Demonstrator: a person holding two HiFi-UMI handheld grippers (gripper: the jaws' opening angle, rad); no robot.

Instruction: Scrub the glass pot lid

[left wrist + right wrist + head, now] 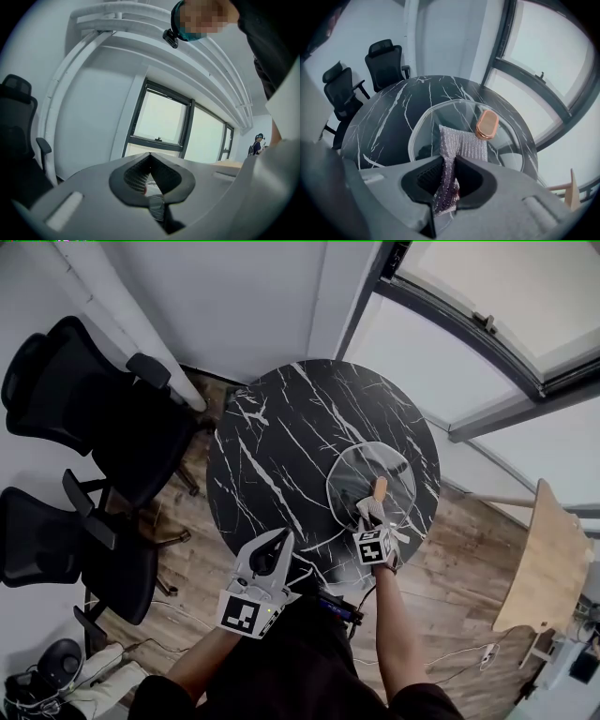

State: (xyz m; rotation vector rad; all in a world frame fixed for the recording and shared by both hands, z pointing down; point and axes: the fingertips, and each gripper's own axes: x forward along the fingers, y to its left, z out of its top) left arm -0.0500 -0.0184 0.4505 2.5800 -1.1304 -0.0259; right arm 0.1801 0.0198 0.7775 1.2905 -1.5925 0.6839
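A round black desk [272,456] veined in white (a marble look) stands on a wood-plank floor [459,559]. Two black office chairs [94,409] sit to its left, near a plain white wall [253,296]. Dark-framed windows [506,287] admit pale daylight. A light wooden table [544,559] stands at the right.

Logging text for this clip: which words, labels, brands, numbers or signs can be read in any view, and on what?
No readable words, brands or numbers in any view.
Left gripper: black-and-white square marker on its cube, a pattern, not text.
Right gripper: same kind of marker on its cube.
Glass pot lid and silver scrubbing cloth: no print visible.
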